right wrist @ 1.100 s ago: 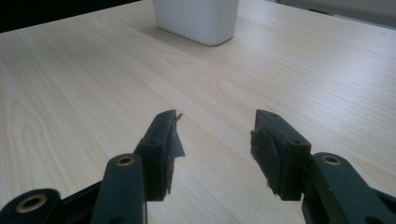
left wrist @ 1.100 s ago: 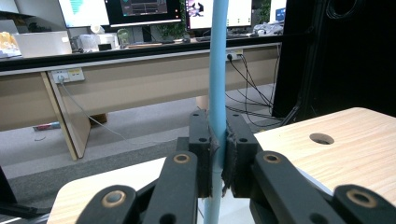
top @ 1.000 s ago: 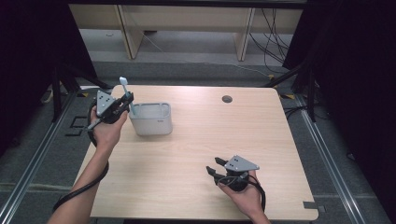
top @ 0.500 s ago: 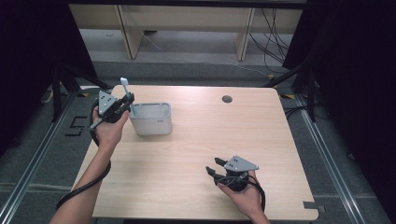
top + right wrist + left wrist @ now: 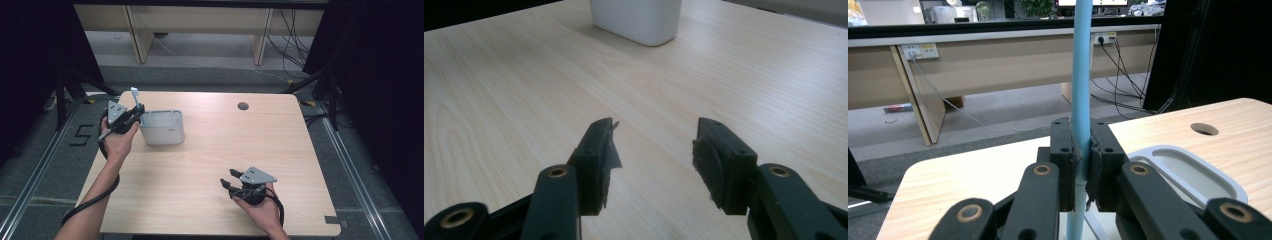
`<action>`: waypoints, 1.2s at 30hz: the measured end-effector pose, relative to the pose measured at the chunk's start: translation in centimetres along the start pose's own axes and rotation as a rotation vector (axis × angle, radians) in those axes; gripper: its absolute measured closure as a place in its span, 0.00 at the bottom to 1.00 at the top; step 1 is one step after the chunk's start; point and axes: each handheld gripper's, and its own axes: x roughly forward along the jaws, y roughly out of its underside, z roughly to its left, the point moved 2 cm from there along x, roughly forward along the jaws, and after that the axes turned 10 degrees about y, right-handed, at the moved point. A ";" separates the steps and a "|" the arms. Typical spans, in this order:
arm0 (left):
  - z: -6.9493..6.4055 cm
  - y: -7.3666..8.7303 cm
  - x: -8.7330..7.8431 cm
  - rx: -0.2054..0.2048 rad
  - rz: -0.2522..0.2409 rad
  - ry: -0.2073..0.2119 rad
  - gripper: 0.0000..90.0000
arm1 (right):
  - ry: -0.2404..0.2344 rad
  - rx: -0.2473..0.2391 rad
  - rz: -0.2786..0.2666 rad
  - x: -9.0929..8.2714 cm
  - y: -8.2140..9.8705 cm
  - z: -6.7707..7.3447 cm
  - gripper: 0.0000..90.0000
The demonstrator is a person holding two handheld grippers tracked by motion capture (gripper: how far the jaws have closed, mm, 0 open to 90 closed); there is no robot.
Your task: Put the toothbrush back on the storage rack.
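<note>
Your left hand-held gripper (image 5: 1082, 165) clamps the light, stiff, likely slippery toothbrush (image 5: 1082, 75) mid-handle beside the white container (image 5: 162, 127); your right hand-held gripper (image 5: 654, 160) rests released on the table (image 5: 250, 140).

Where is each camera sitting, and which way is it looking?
High view: above the person's side, looking forward and down at the table; forearms and both hand-held grippers show.
Left gripper view: rides the left hand-held gripper, looking past the light blue stick toward a bench; black jaws show.
Right gripper view: rides the right hand-held gripper, looking low across the table; open jaws show.
Shared: all see the white container.
</note>
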 end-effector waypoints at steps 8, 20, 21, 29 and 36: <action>0.0 0.8 0.2 -0.013 0.015 -0.001 0.92 | 0.008 -0.007 0.000 0.0 0.0 0.0 0.56; 0.3 1.2 0.2 -0.013 0.030 -0.010 0.92 | 0.009 -0.009 0.001 0.0 0.0 -0.1 0.56; 0.3 1.3 0.2 -0.015 0.031 -0.011 0.92 | 0.009 -0.009 0.001 0.0 0.0 -0.1 0.56; 0.3 1.7 0.4 -0.017 0.046 -0.013 0.92 | -0.002 0.016 0.015 0.0 0.1 0.2 0.56; 0.5 2.1 0.5 -0.017 0.054 -0.015 0.92 | 0.004 -0.007 0.007 0.0 0.1 0.0 0.56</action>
